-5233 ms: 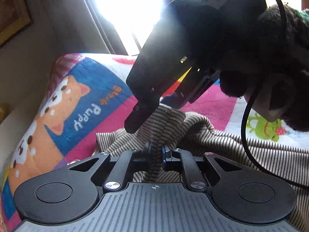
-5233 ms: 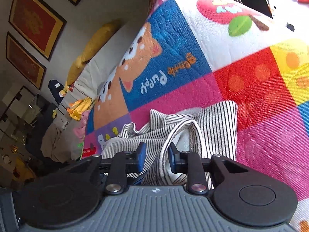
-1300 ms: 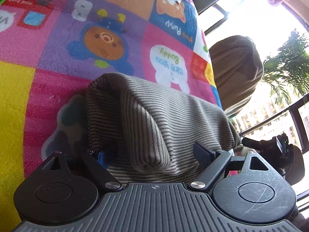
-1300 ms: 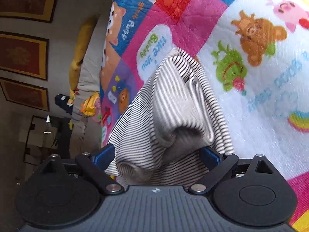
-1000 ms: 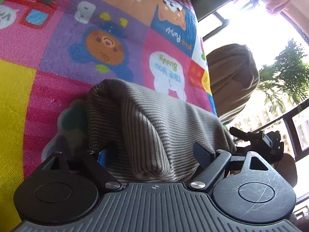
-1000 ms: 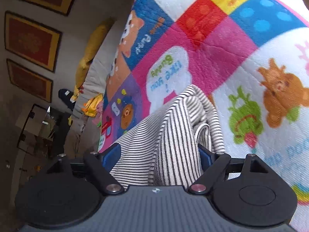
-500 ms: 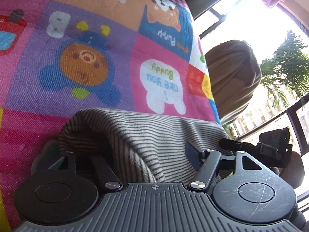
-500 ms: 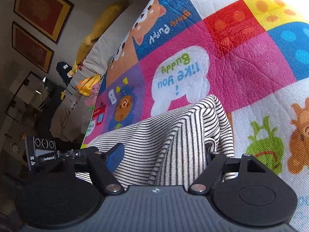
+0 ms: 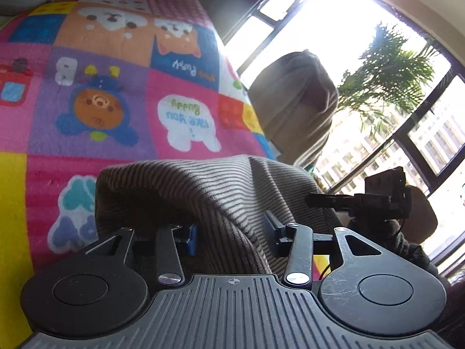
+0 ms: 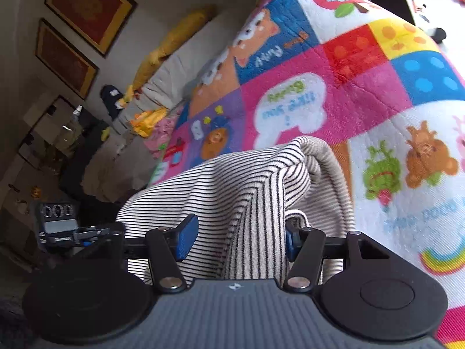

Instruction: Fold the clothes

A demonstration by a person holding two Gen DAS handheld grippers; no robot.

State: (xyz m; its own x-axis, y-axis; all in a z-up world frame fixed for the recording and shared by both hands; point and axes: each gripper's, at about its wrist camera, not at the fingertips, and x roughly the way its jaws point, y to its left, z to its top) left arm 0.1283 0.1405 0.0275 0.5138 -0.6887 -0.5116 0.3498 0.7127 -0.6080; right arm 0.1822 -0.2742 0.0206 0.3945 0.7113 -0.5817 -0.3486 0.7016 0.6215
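Observation:
A black-and-white striped garment (image 9: 221, 186) lies bunched between both grippers on a colourful patchwork quilt (image 9: 116, 93). My left gripper (image 9: 232, 232) has its jaws apart with a thick fold of the striped cloth draped between them. My right gripper (image 10: 235, 238) also has its jaws apart, with a fold of the same garment (image 10: 247, 180) between them. The right gripper (image 9: 363, 200) shows beyond the cloth in the left wrist view, and the left gripper (image 10: 66, 226) shows at the left in the right wrist view. Where the garment meets the quilt beneath is hidden.
The quilt (image 10: 363, 72) covers a bed. A brown cushion or bundle (image 9: 293, 101) sits by the window (image 9: 407, 116). A sofa with a yellow cushion (image 10: 171, 40), clothes and framed pictures (image 10: 87, 5) lie beyond the bed's left side.
Both grippers went from pinching the garment 5 s ago to wide open, and now their jaws have narrowed around thick folds. Both cameras have tilted up and the garment has risen.

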